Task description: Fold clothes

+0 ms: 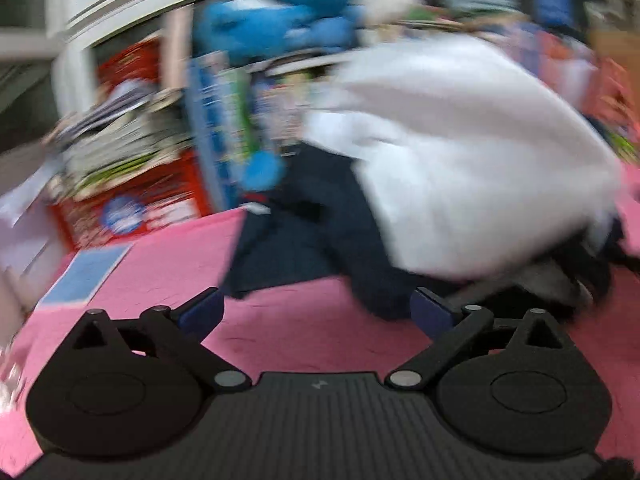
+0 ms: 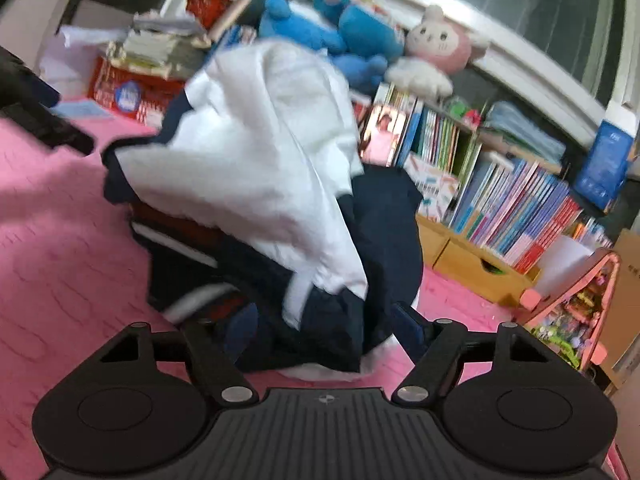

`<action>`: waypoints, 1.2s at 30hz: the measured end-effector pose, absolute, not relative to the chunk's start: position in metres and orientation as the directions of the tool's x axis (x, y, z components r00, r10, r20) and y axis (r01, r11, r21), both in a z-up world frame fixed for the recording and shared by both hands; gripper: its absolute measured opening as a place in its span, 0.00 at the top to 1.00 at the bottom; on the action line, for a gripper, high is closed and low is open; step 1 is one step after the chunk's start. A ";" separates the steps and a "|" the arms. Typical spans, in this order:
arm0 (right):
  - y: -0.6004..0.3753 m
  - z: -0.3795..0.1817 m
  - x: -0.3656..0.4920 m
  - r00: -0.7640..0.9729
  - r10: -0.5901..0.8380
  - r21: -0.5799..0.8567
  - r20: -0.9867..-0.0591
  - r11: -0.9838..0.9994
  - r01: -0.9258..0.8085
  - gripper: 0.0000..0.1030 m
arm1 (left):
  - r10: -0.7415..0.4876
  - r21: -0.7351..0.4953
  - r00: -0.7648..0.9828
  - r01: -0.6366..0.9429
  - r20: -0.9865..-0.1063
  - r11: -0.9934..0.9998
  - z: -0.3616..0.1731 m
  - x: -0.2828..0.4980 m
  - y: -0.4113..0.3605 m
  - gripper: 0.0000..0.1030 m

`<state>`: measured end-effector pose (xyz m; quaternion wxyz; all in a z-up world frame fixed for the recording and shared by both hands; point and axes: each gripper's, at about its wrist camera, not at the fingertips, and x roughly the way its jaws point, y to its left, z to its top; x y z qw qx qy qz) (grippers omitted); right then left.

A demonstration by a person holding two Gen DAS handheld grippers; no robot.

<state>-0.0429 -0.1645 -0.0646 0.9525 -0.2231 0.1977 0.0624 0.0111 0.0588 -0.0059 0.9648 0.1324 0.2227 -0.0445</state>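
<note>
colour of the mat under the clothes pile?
Pink mat, with the white and navy clothes pile on it; clearest in the right wrist view.

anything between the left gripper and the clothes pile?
Nothing visible. The left gripper is open over bare pink mat, and the navy garment with the white garment on it lies straight ahead. The view is motion-blurred, so small items could be missed.

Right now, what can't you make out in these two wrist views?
- Left wrist: motion blur smears the white garment and the shelf; no print or seams are readable.
- Right wrist: the navy garment lies partly under the white one, so its shape is unclear.
- Right wrist: the left gripper is cut off by the frame edge.
</note>
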 end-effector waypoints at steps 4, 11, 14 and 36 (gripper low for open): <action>-0.156 -0.072 0.001 0.840 0.078 -0.256 -0.538 0.934 -0.251 0.78 | -0.064 0.345 0.908 0.221 -0.413 0.912 -0.017 0.000 0.026 0.00; -0.174 -0.010 0.028 0.718 0.493 0.289 -0.491 0.870 -0.399 0.84 | -0.084 0.501 0.938 0.254 -0.336 0.827 -0.029 -0.007 -0.015 0.00; -0.191 0.004 0.031 0.683 0.583 0.424 -0.439 0.805 -0.415 0.85 | -0.030 0.553 0.958 0.189 -0.284 0.811 -0.032 0.011 -0.022 0.00; -0.075 -0.074 -0.006 0.874 0.104 -0.401 -0.474 0.859 -0.320 0.51 | 0.286 0.127 0.933 -0.263 -0.218 0.956 0.069 0.025 0.094 0.08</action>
